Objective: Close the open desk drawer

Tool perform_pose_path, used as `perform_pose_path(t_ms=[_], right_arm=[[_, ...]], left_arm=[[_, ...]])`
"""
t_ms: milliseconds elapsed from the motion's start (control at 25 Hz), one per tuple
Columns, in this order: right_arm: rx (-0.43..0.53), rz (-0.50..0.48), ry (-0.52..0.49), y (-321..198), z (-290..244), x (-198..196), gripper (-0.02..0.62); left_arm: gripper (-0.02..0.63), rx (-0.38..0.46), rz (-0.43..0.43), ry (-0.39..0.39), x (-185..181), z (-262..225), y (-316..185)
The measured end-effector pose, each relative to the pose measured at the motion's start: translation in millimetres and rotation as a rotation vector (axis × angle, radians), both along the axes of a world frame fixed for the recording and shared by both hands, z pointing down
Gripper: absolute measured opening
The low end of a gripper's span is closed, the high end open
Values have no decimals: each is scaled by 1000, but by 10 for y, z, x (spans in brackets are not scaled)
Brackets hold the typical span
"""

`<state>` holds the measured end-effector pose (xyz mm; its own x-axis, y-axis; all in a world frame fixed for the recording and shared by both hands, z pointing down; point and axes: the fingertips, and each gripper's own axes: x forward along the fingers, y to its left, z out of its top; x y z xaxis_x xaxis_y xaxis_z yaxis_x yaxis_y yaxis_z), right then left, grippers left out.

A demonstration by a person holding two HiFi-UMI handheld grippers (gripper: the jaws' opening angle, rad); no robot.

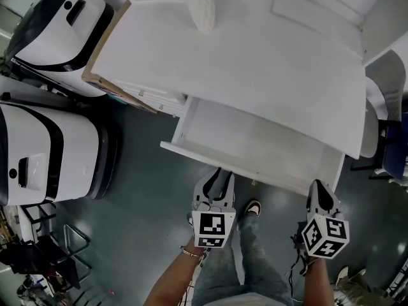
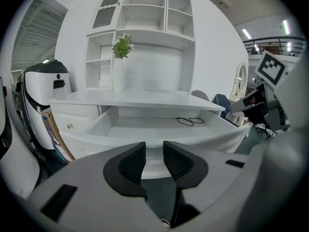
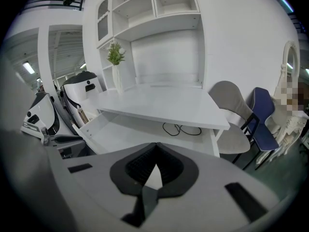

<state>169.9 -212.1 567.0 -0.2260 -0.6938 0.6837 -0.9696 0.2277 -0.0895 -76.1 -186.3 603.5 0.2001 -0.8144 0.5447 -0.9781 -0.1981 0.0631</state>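
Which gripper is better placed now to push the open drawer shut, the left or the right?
Left, probably. The left gripper faces the drawer front nearer its middle, so a push should run straight. The right gripper sits at the front's right end, where a push may skew it.

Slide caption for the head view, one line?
Left gripper, jaws apart, and shut right gripper face the pulled-out drawer of a white desk.

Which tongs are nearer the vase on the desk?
Left. The left tongs are at the drawer front, almost straight out from the vase; the right tongs are at its right end, farther off.
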Motion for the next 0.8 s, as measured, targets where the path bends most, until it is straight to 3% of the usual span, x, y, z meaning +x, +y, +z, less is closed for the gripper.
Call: perform_pose_path(t_ms=[800], right_arm=[[-6,98,8,-26,-25,231,8]], left_arm=[[120,-14,14,24,24,3,-364]])
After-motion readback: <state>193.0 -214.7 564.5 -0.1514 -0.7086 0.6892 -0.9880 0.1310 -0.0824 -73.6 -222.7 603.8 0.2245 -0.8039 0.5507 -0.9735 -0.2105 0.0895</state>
